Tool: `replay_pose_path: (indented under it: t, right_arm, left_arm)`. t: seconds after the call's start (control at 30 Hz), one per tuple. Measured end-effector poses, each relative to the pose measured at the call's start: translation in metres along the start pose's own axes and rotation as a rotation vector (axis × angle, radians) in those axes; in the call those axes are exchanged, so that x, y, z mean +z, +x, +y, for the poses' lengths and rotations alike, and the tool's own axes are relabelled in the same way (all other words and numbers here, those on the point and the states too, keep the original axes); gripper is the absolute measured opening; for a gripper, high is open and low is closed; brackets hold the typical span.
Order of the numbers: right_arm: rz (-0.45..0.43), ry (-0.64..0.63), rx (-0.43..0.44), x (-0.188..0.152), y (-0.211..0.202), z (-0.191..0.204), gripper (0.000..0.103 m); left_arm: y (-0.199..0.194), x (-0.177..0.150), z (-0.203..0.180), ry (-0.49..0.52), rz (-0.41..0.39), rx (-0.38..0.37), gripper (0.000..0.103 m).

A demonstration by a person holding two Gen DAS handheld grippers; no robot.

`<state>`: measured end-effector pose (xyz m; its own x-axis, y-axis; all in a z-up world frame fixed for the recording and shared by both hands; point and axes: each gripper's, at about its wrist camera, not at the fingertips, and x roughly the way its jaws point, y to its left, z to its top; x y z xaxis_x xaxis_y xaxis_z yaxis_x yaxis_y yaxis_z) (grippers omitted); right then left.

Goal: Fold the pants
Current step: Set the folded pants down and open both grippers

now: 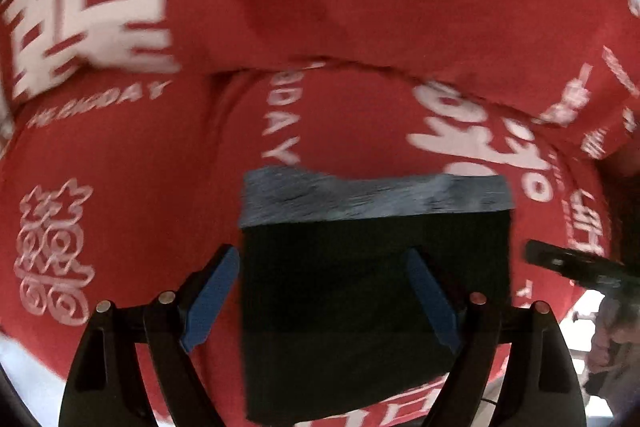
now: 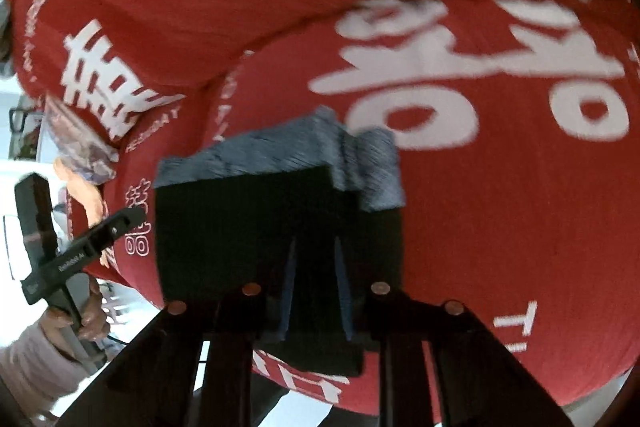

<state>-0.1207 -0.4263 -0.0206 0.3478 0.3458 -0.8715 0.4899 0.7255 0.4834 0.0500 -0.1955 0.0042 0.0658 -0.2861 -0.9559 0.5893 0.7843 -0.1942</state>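
1. As the dark pants (image 1: 360, 307) lay squared up in a compact stack on the red printed bedspread (image 1: 120, 167), their grey waistband (image 1: 360, 195) showed along the far edge, so the folding looked all but finished
2. The left tongs (image 1: 320, 291) stood spread wide above the stack, gripping nothing, apparently let go to leave the fold flat
3. The right tongs (image 2: 316, 291) hung nearly pinched together over the stack, and I could not tell whether cloth sat between them
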Motion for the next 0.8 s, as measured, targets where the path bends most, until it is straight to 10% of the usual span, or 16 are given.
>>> replay_pose_path:
  t: [0.43,0.8]
  right_arm:
    - [0.045,0.060,-0.094,0.007,0.035,-0.004,0.011]
    - [0.068,0.132,-0.052,-0.018,0.003,-0.028,0.035]
  left_arm:
    - [0.056,-0.013,-0.010,0.071,0.107,0.185,0.087]
    - [0.027,-0.021,-0.036,0.061,0.127,0.266,0.087]
